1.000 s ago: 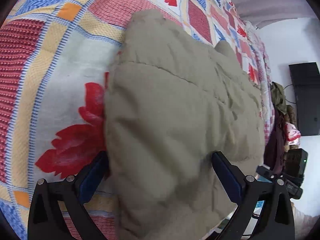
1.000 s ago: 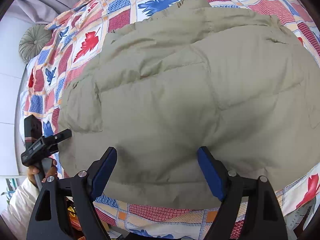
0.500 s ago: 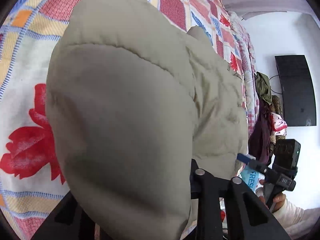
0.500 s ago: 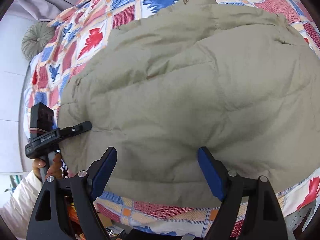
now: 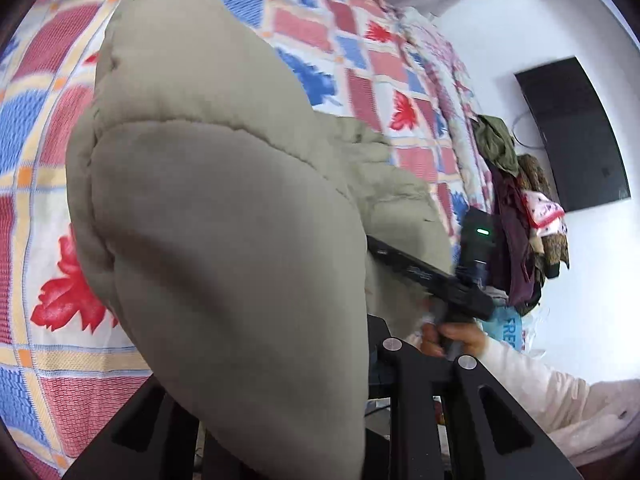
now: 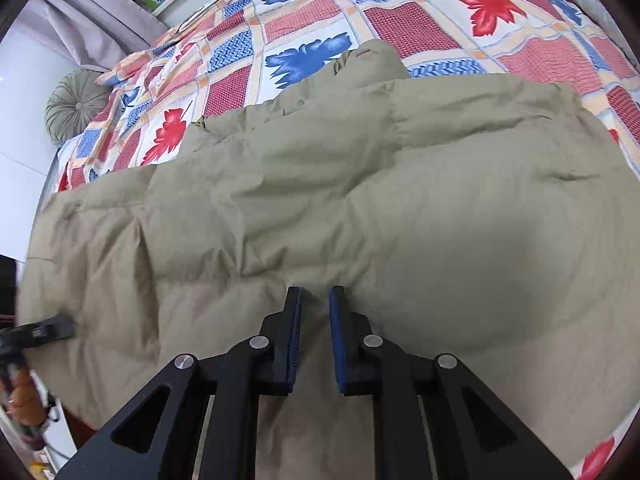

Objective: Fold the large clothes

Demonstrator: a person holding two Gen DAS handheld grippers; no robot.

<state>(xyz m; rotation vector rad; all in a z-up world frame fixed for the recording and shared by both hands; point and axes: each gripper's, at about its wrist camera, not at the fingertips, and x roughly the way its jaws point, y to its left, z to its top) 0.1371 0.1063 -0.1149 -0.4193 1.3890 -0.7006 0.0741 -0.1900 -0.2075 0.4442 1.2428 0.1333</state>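
Observation:
A large khaki padded jacket (image 6: 360, 208) lies spread over a patchwork bedspread (image 6: 400, 20). My right gripper (image 6: 314, 300) is shut on a pinch of the jacket's near edge, the blue pads close together with fabric between them. In the left wrist view the jacket (image 5: 224, 220) bulges up and covers my left gripper's fingers; only its black frame (image 5: 420, 400) shows, drawn together on the fabric. The left gripper also shows at the left edge of the right wrist view (image 6: 44, 330), at the jacket's side. The right gripper also shows in the left wrist view (image 5: 420, 268).
The bedspread (image 5: 340, 40) has red and blue leaf patches. A round grey cushion (image 6: 76, 106) lies at the bed's far corner. A pile of clothes (image 5: 520, 208) and a dark screen (image 5: 572, 136) are by the white wall.
Both grippers went from open around the jacket's edge to shut on it. The left one has lifted its part, so the fabric now bulges in front of its camera.

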